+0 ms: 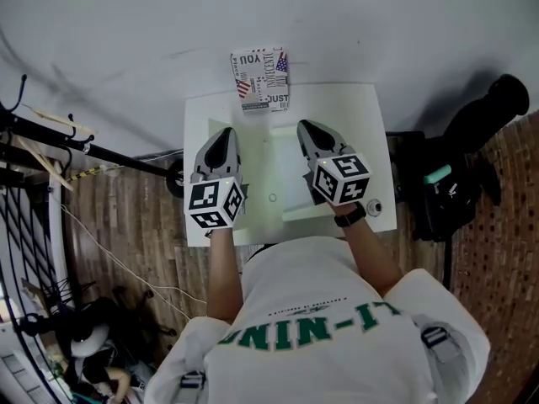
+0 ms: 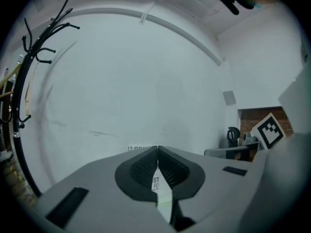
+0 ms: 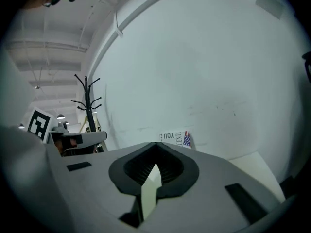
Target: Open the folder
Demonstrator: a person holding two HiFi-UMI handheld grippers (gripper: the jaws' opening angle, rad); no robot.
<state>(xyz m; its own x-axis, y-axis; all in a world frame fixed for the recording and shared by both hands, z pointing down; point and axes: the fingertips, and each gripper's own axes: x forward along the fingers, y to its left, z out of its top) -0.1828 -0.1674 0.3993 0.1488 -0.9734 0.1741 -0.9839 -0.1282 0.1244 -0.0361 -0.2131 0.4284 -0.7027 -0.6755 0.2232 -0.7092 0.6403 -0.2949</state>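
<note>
A pale, flat folder (image 1: 271,178) lies on the small white table (image 1: 379,116) in the head view, between my two grippers. My left gripper (image 1: 221,135) is held over the table's left side, its jaws shut together with nothing in them. My right gripper (image 1: 305,127) hovers over the right part of the folder, also shut and empty. In the left gripper view the left gripper (image 2: 157,149) points at the white wall. The right gripper (image 3: 156,144) points at the wall too, nearly level. Neither gripper touches the folder.
A printed box (image 1: 260,78) (image 3: 176,138) stands at the table's back edge against the wall. A small round object (image 1: 375,207) sits at the table's right edge. Black bags (image 1: 472,167) lie right of the table, a black rack (image 1: 50,137) left. A coat stand (image 3: 87,101) is off to the left.
</note>
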